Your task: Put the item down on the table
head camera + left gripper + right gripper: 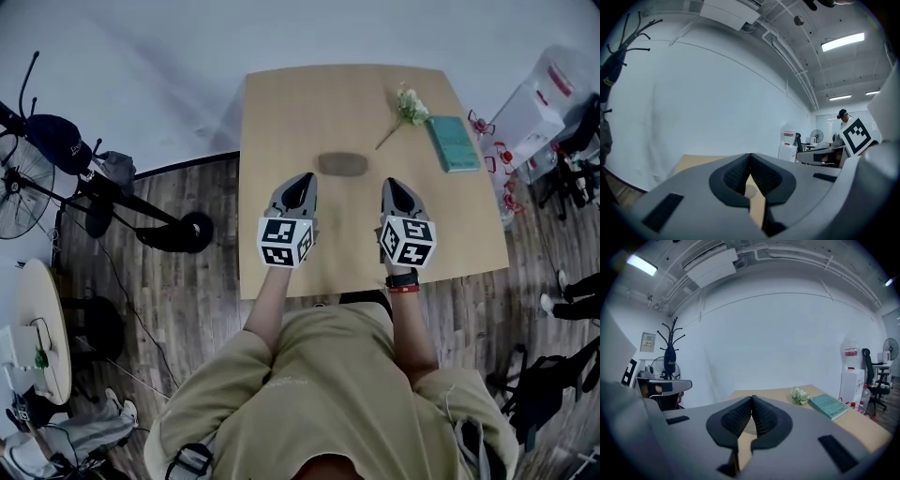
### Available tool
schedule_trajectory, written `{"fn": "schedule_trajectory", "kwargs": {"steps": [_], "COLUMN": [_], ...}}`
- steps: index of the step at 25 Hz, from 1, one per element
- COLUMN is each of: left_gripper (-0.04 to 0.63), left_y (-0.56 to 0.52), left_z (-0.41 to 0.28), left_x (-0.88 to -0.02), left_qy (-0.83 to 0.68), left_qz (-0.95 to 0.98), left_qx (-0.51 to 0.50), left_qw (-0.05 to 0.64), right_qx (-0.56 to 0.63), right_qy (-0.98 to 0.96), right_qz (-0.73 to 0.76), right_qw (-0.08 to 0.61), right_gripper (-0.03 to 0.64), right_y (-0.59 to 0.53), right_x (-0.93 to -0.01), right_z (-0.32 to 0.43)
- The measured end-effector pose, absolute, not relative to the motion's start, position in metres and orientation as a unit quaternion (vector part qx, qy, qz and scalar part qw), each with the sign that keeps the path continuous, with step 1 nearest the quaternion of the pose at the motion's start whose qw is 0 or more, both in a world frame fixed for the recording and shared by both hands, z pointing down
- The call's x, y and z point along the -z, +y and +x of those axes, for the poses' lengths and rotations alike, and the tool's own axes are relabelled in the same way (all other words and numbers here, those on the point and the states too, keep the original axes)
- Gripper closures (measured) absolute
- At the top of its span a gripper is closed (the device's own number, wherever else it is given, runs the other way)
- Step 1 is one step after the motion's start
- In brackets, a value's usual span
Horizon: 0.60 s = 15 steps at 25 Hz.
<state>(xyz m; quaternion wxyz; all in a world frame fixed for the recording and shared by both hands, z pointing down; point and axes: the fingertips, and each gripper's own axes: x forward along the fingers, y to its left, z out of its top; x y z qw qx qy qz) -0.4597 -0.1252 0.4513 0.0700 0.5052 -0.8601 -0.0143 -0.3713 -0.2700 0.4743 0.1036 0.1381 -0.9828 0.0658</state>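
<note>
A flat, grey-brown oval item [342,164] lies on the light wooden table [281,103], near its middle. My left gripper [301,179] hovers just short of it and to its left, jaws closed tip to tip with nothing between them [750,155]. My right gripper [394,185] is level with the left one, just short of the item and to its right. It is likewise shut and empty [752,397]. Neither gripper touches the item.
A small bunch of pale flowers [410,105] and a teal book [452,142] lie at the table's far right. White boxes [536,111] stand on the floor to the right. On the left are a fan [21,187], a dark stand [141,211] and a round side table [42,323].
</note>
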Motion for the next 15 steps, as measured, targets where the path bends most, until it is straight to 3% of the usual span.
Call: {"fn": "schedule_trajectory", "kwargs": {"steps": [9, 15], "left_gripper": [0.572, 0.569], "left_y": [-0.143, -0.109], "left_z": [-0.459, -0.481], "left_x": [-0.478, -0.592], "left_qy": [-0.855, -0.836], "left_qz": [0.509, 0.475], "left_qx": [-0.019, -0.158], "left_qw": [0.097, 0.227], "right_qx": [-0.071, -0.043], "right_qy": [-0.985, -0.98], "right_qz": [0.098, 0.028], "right_qw": [0.122, 0.192], "right_gripper": [0.603, 0.603], "right_y": [-0.273, -0.247], "right_x": [-0.486, -0.522], "right_z": [-0.385, -0.399]}}
